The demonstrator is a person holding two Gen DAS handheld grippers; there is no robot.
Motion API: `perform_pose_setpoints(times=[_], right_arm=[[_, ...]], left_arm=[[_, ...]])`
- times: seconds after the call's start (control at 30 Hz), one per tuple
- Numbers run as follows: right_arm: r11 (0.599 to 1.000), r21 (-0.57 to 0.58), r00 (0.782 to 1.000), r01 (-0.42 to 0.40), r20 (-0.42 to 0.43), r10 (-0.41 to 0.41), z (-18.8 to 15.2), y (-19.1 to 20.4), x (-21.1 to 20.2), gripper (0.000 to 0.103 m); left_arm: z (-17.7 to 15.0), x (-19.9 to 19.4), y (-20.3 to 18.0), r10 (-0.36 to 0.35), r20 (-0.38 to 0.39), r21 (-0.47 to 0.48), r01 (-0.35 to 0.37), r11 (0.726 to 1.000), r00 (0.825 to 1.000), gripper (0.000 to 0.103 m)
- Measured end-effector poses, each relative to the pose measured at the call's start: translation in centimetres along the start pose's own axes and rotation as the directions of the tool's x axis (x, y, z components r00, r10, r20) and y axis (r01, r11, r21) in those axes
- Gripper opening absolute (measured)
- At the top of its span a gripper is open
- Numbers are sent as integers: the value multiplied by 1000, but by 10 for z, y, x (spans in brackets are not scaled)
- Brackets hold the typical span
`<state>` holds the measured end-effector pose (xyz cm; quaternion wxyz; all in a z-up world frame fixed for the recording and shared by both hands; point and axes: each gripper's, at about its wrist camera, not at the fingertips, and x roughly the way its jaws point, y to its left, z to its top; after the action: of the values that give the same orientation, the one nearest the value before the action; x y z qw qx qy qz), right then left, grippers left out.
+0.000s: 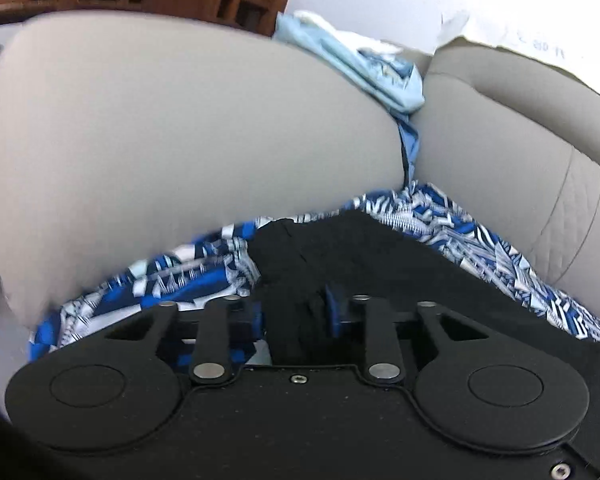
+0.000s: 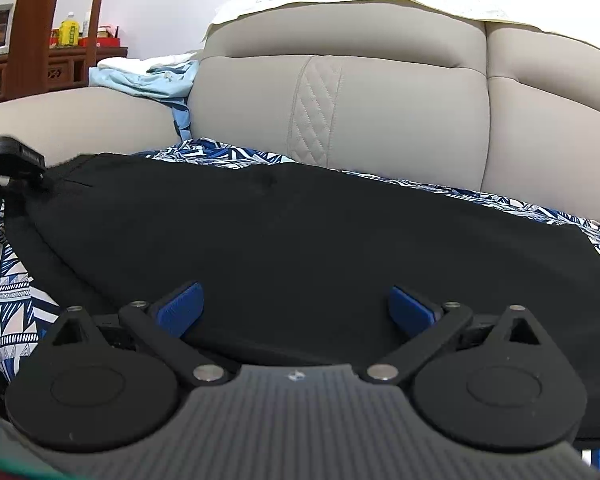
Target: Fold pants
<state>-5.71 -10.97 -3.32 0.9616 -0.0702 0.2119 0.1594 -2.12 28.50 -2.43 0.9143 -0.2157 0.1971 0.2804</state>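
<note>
Pants: black pants are spread flat on a blue-and-white patterned cloth over the seat of a beige sofa; in the right wrist view they fill the space ahead of and between the fingers.
Pants edge: in the left wrist view a bunched fold of the black fabric is gathered between the blue pads.
Left gripper: its fingers are drawn close together and pressed on that fold, so the pants are gripped there; the same gripper is seen at the far left corner of the pants in the right wrist view.
Right gripper: its fingers are held wide apart, one blue pad to the left and the other to the right, with nothing clamped; the near edge of the pants lies between and just below them.
Patterned cloth: it is seen beyond and to both sides of the pants.
Sofa armrest: it rises just beyond the left fingers.
Light blue garments: they are piled on the armrest top, well beyond the fingers.
Wooden furniture: it stands farther behind, left of the sofa.
</note>
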Motion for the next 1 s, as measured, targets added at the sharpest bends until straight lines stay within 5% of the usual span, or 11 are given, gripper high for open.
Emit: perform_pose_setpoints(times=[0.2,0.33,0.43,0.57,0.73,0.8,0.87,1.0], right_arm=[[998,67,999,-18,42,15,12,-30,-22,103],[989,137,991,60,109,-76,32,-87,-35,103],[971,208,985,115,104,-138,52,-144,-35,103],[907,414,988,73,92,-122,51,-223,-41,103],[818,561,977,129,71,-203,28,-273,-70,103],[805,578,977,137,57,-208,22,-281,-75,103],[807,573,977,143,49,-208,18,-280,-77,103],[845,508,978,166,24,-207,14,-260,-74,103]], left_arm=[[24,-36,-42,-112,101,36,109,993,989,11],[38,-72,-104,-305,166,154,280,947,938,11],[32,-103,-161,-471,142,230,434,871,871,11],[-6,-139,-238,-664,-39,353,632,690,747,11],[-80,-169,-305,-715,-276,478,737,477,642,14],[-109,-172,-319,-689,-394,473,777,416,609,29],[-133,-178,-322,-667,-473,451,808,378,576,35],[-142,-194,-296,-680,-495,420,834,358,541,56]])
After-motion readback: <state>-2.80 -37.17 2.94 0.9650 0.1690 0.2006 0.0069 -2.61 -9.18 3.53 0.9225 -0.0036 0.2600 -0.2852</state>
